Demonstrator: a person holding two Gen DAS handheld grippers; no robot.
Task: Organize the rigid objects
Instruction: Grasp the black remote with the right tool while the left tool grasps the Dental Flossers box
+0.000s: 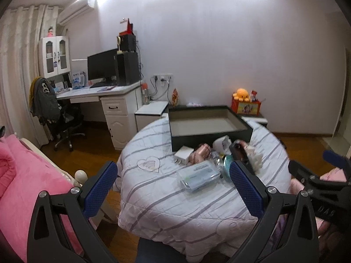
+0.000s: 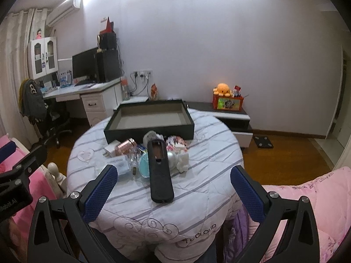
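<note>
A round table under a striped white cloth (image 1: pixel 166 197) (image 2: pixel 208 186) carries a dark shallow box (image 1: pixel 208 122) (image 2: pixel 151 118), empty inside. In front of the box lies a heap of small items: a long black remote-like case (image 2: pixel 159 171) (image 1: pixel 239 153), a clear plastic box (image 1: pixel 198 175), a white charger (image 1: pixel 183 153) (image 2: pixel 111 149), a pink-gold item (image 1: pixel 203 151) (image 2: pixel 125 146), a teal round thing (image 2: pixel 143 164) and a white figurine (image 2: pixel 183 161). My left gripper (image 1: pixel 173 190) hangs open short of the clear box. My right gripper (image 2: pixel 174 191) is open, the black case's near end between its fingers, untouched.
A pink bed (image 1: pixel 26 188) lies to the left, a pink quilt (image 2: pixel 307 197) to the right. Behind stand a white desk (image 1: pixel 114 100) with monitor, a chair draped with clothes (image 1: pixel 46 103), and a low cabinet (image 2: pixel 230 114) bearing an orange plush.
</note>
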